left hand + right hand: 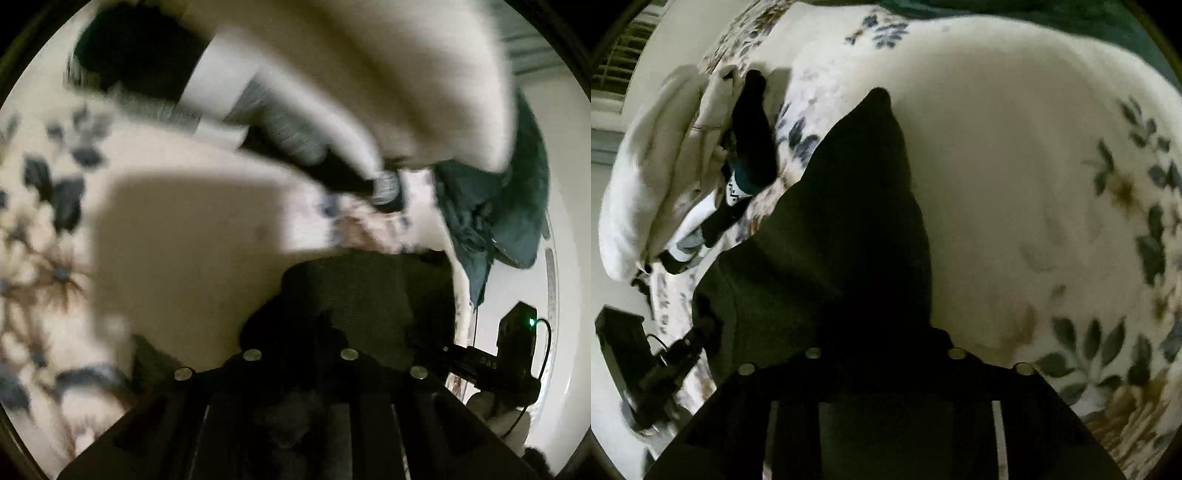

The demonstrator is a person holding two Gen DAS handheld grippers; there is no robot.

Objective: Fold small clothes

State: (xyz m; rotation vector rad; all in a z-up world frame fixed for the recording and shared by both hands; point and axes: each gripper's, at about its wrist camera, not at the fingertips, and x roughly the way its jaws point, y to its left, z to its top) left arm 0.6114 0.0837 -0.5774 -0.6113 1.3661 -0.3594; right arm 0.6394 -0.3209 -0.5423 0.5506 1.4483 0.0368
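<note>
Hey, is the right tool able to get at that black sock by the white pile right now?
Probably not: the right tool looks buried under the dark garment, which hangs between it and the black sock.

Both wrist views close over floral bedspread (1052, 184) (shared).

Two handheld grippers, each seen from its own wrist camera. Left gripper (299, 332) low in frame, black body with four round metal studs across its front edge; fingers buried in dark cloth, jaw state impossible to make out. Right gripper (886, 332) likewise low and centred, same studded black body, fingers hidden under dark fabric. In each view, the other gripper visible at the frame's edge, close alongside.
</note>
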